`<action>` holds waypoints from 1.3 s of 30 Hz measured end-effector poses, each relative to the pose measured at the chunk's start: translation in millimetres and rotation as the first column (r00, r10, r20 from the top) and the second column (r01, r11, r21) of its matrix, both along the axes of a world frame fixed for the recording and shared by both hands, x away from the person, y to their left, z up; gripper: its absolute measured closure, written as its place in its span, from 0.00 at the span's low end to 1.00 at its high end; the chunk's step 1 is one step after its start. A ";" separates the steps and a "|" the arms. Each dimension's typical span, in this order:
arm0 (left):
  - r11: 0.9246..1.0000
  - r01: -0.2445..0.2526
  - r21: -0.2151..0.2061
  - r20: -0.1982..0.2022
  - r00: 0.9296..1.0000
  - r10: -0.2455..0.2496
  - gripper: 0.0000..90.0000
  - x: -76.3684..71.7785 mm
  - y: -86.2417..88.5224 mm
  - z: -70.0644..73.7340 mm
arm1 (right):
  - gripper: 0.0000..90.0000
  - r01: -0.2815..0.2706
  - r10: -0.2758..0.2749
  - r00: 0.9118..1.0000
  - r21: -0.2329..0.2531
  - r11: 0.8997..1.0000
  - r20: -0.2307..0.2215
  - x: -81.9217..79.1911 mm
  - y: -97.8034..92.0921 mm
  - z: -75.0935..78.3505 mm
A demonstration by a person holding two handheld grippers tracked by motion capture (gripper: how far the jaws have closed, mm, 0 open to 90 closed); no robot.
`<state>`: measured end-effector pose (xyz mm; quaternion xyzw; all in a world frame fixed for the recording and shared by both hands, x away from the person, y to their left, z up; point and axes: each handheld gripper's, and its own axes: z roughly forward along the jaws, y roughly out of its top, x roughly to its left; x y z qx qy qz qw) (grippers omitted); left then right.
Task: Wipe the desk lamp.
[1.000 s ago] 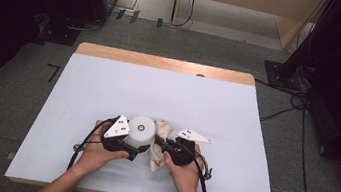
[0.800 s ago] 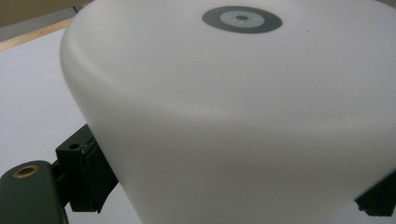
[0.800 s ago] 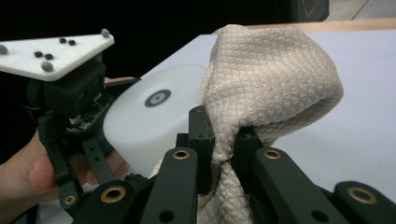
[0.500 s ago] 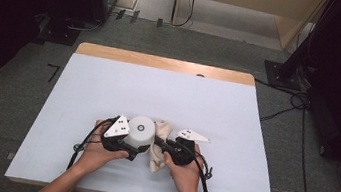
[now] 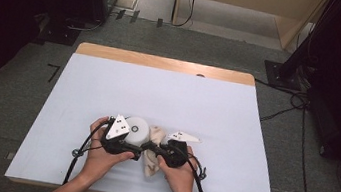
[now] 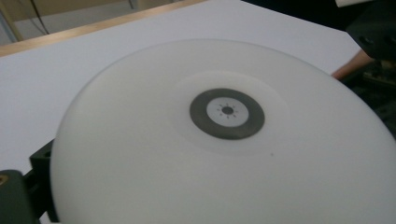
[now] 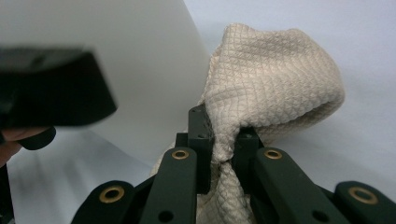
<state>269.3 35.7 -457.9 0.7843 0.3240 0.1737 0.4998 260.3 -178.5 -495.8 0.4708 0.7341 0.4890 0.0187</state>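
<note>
We see the table [image 5: 109,87] from above, its white top bare but for our work at the near edge. Our left gripper [image 5: 138,147] holds a white disc [image 5: 137,129] with a dark ring at its centre; in the left gripper view the disc [image 6: 224,140] is tilted toward the camera, and a black jaw shows at its lower left rim, so the jaws seem clamped on that edge, though only one of them is visible there. Our right gripper [image 7: 223,140] is closed on a beige cloth [image 7: 275,79], the waffle-textured fabric pinched between its two black jaws and bunching out above them. From above, the cloth [image 5: 154,144] lies just right of the disc, touching it, between our two hands, with its lower end trailing toward the near edge. The right gripper [image 5: 158,151] points left toward the left one, their tips close together. In the right gripper view the disc [image 7: 149,56] stands just left of the cloth.
</note>
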 end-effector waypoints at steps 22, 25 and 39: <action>0.969 0.246 -0.021 0.037 0.969 -0.245 0.09 15.9 12.1 -3.4 | 0.92 -0.013 -0.005 0.981 0.093 0.996 0.193 -15.2 -7.9 43.5; 0.970 0.241 -0.025 0.035 0.970 -0.240 0.09 16.3 12.4 -3.6 | 0.92 -0.013 0.002 0.991 0.086 0.996 0.133 -9.3 -6.6 29.3; 0.971 0.238 -0.019 0.047 0.970 -0.237 0.09 15.6 12.7 -4.9 | 0.92 -0.011 0.011 1.000 0.057 0.998 0.009 0.3 -5.0 5.8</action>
